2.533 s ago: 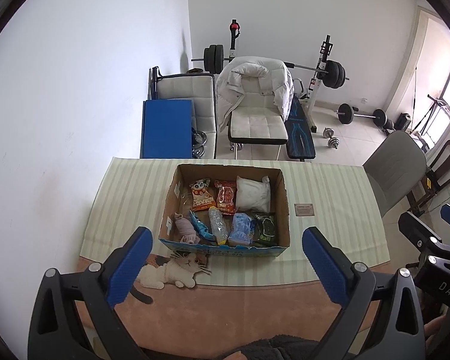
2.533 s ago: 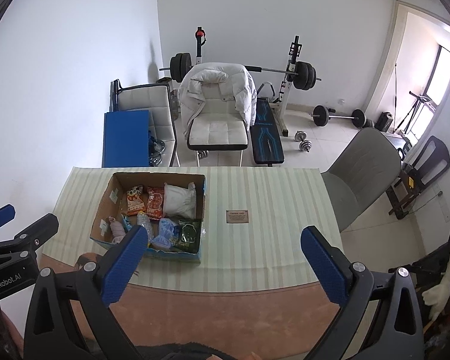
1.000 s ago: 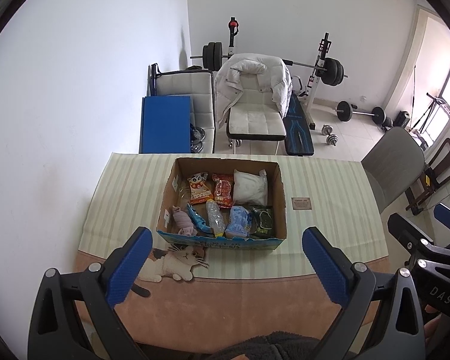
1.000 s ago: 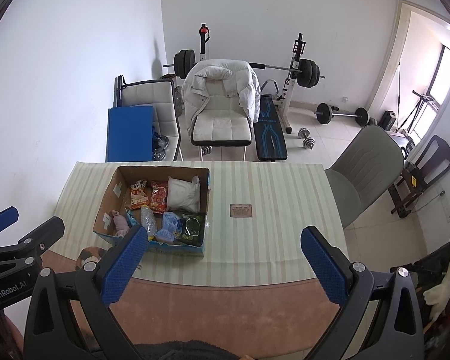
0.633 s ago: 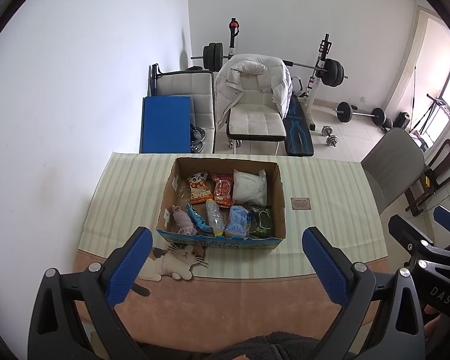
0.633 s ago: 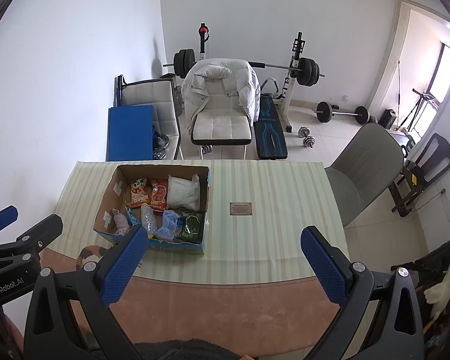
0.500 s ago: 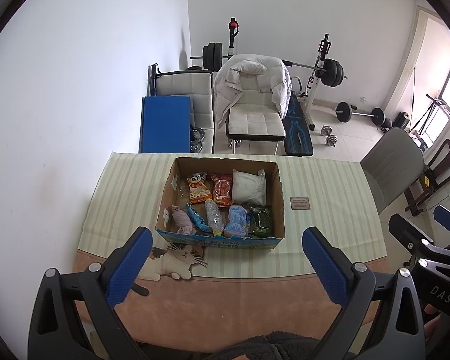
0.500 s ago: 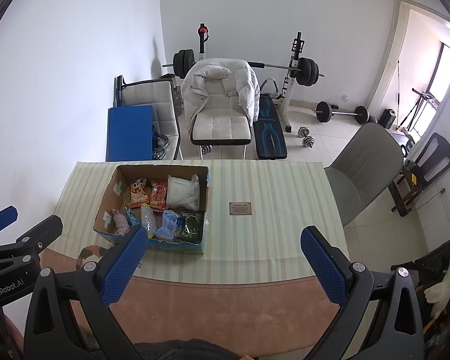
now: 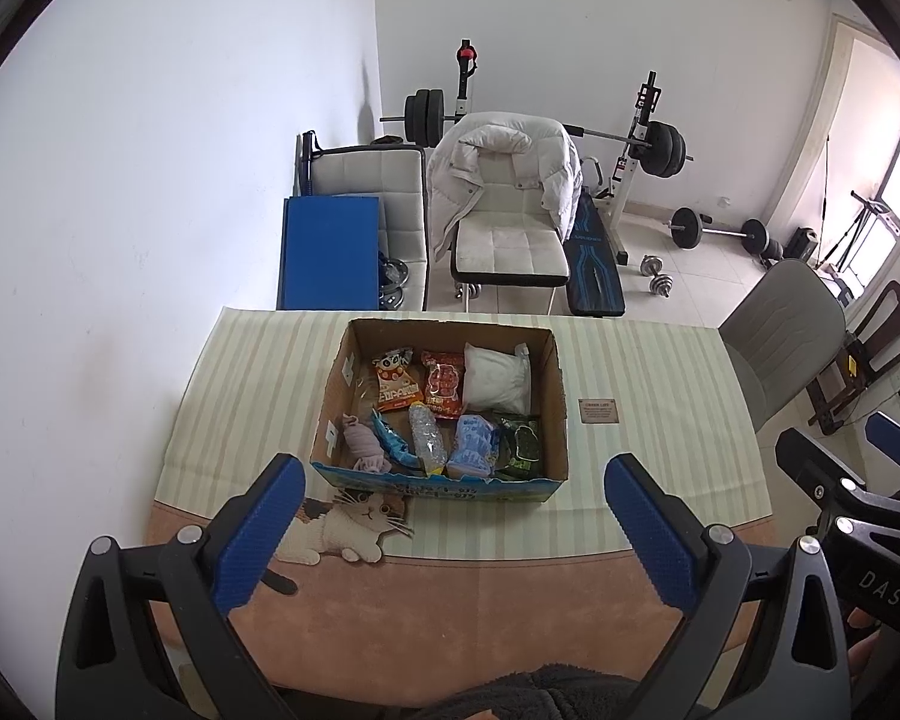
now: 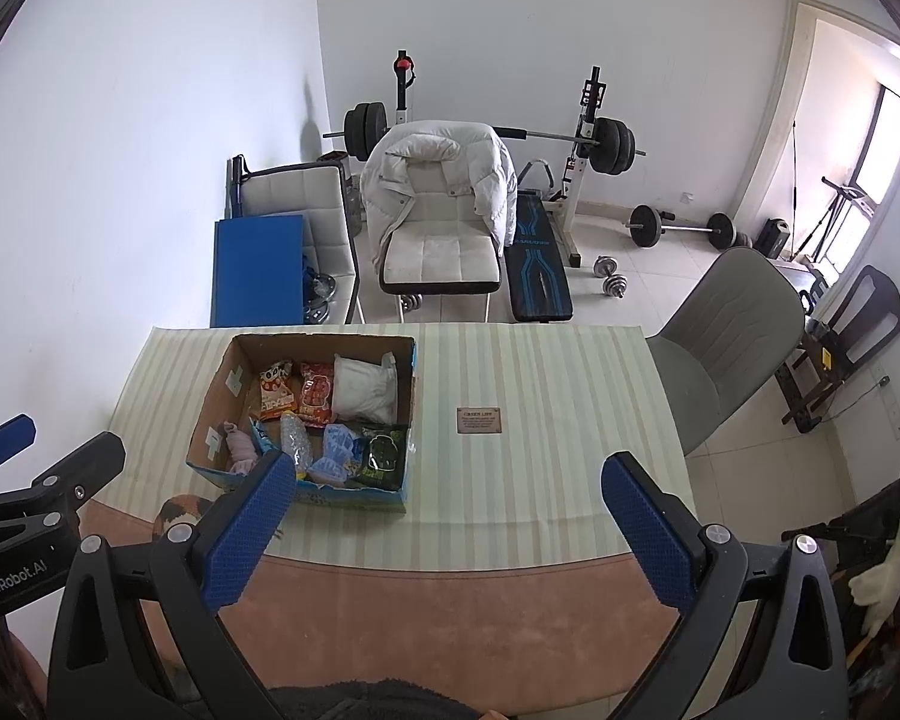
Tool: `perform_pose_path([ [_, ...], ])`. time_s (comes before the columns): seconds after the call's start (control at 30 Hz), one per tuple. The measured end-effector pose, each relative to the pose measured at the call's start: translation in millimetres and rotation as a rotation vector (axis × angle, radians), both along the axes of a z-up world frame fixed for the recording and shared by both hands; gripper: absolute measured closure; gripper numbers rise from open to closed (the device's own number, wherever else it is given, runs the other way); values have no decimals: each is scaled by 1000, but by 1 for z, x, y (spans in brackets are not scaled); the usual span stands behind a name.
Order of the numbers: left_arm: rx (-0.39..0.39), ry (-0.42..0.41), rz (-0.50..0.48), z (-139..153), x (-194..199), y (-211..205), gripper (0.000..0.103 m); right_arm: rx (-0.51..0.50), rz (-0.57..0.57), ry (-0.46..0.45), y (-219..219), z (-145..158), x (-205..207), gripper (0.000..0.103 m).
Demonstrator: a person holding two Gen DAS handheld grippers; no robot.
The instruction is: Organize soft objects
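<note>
Both grippers hang high above the near edge of the table (image 9: 660,360), apart from everything on it. The left gripper (image 9: 453,531) has its blue-padded fingers (image 9: 258,525) spread wide with nothing between them, and the right gripper (image 10: 450,531) is spread just as wide and empty too. An open cardboard box (image 9: 555,408) stands on the striped mat (image 9: 258,372), toward the table's left half. Inside it, along the far wall, lie an orange snack bag (image 9: 395,381), a red snack bag (image 9: 444,383) and a white pillow-like pack (image 9: 498,378). Along the near wall lie a pink cloth bundle (image 9: 363,450), a crushed clear bottle (image 9: 426,435), a light blue soft pack (image 9: 474,441) and a dark green packet (image 9: 519,441). A small card (image 9: 598,410) lies flat on the mat just right of the box. A cat picture (image 9: 354,519) shows on the mat by the box's near left corner. Beyond the table stand a white chair with a white jacket (image 9: 504,168) draped over it and a weight bench (image 9: 594,252)
</note>
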State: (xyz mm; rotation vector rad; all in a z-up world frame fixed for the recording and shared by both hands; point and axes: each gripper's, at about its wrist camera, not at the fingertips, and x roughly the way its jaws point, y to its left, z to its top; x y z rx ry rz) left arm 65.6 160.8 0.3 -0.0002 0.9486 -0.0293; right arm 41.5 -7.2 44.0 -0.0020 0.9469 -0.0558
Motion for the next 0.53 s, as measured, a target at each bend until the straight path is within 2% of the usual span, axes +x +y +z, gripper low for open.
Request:
perform_pose_path([
  [0.53, 12, -22, 4, 5, 1, 3, 0, 4, -11, -7, 2, 11, 4, 0],
])
